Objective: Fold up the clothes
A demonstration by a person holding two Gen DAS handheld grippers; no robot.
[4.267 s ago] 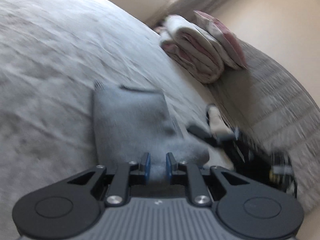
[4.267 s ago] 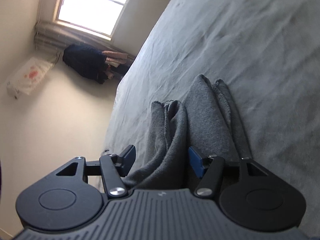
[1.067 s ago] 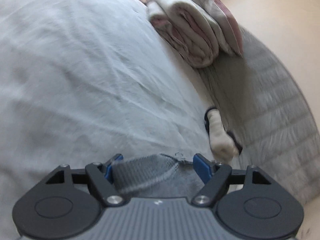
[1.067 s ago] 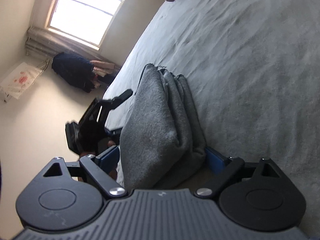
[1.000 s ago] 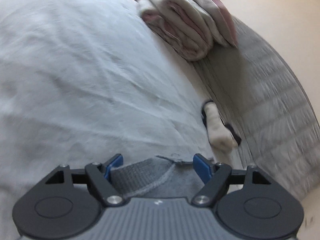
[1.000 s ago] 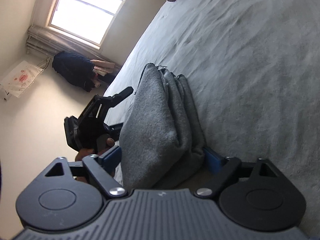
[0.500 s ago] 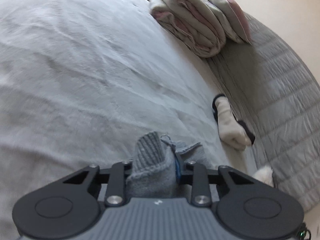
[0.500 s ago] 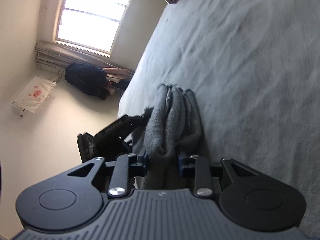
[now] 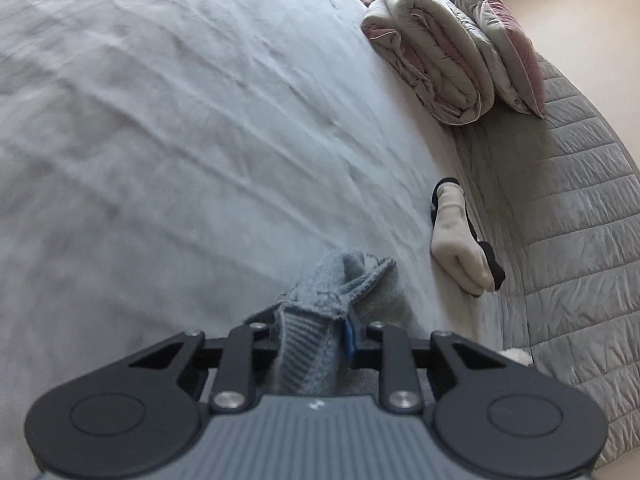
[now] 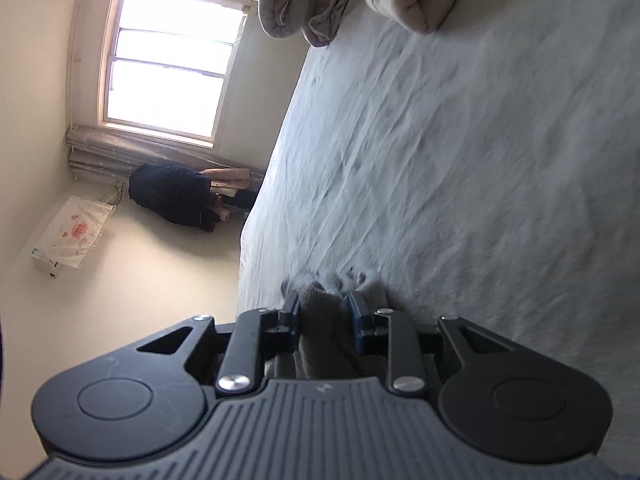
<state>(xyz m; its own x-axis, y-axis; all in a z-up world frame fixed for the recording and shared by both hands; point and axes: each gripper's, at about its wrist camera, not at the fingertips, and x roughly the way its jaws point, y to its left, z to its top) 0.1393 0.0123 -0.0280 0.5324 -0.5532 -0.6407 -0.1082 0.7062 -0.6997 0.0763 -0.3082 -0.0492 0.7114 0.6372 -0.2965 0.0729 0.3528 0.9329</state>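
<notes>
Grey knitted garment (image 9: 316, 328), bunched low over the pale grey bedsheet (image 9: 200, 140), was pinched at each end as the left gripper (image 9: 310, 338) and right gripper (image 10: 324, 312) were closing on it, so an even, taut lift looked wisest.

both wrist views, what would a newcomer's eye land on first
First, the grey garment bunched between the closing jaws of the left gripper and the right gripper, low in each view. Next, the pale bed sheet filling most of the frame, with a folded duvet at its far edge. The bright window stands upper left in the right view.
</notes>
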